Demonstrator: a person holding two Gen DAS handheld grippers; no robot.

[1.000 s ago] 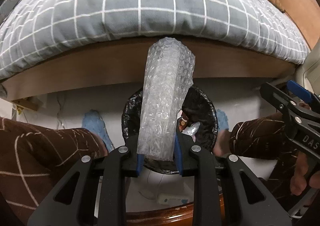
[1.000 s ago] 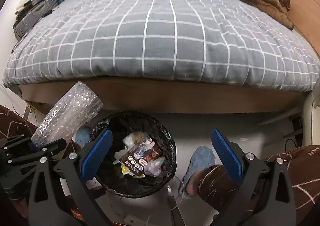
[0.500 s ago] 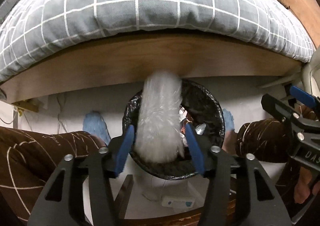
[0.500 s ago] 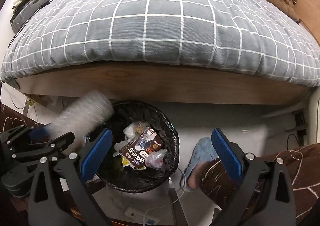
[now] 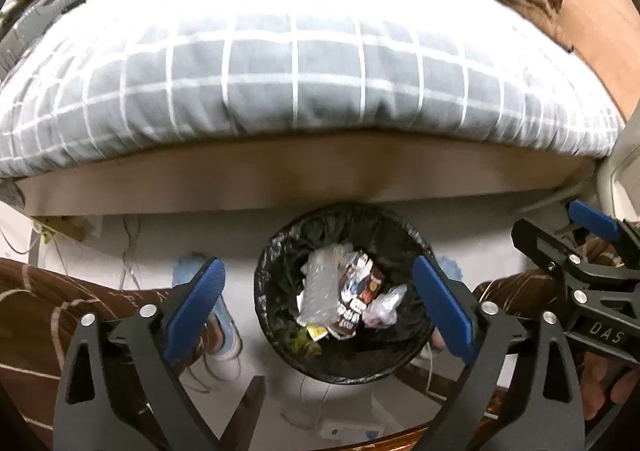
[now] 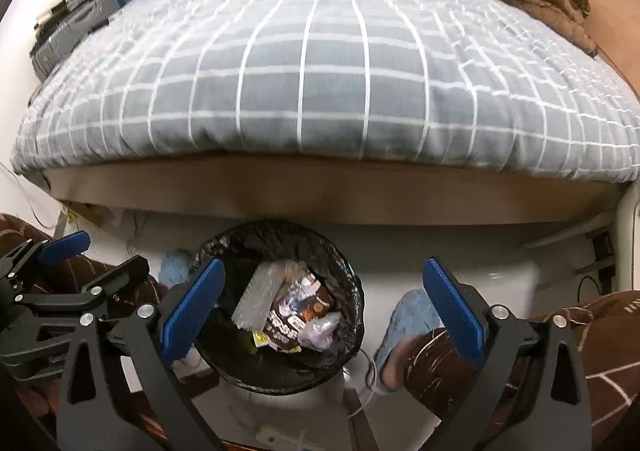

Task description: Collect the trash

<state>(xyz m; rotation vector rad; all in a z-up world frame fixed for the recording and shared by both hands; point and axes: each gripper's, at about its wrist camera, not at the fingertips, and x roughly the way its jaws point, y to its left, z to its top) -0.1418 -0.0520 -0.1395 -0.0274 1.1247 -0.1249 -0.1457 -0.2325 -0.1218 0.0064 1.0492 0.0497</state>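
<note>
A round bin lined with a black bag point(image 5: 276, 251) stands on the floor in front of the bed; it also shows in the right wrist view point(image 6: 352, 291). A clear bubble wrap roll point(image 5: 320, 287) lies inside it on top of a brown snack packet point(image 5: 356, 299) and other wrappers; the roll also shows in the right wrist view point(image 6: 256, 299). My left gripper point(image 5: 320, 307) is open and empty above the bin. My right gripper point(image 6: 320, 303) is open and empty, also above the bin, to the right of the left one.
A bed with a grey checked duvet point(image 6: 320, 71) and a wooden frame point(image 5: 320, 171) fills the back. The person's legs in brown trousers point(image 5: 60, 315) and blue slippers point(image 6: 408, 315) flank the bin. A white power strip point(image 5: 348, 429) and cables lie on the floor.
My left gripper opened and let go of the bubble wrap roll, which dropped into the bin. Both views have tilted up slightly toward the bed.
</note>
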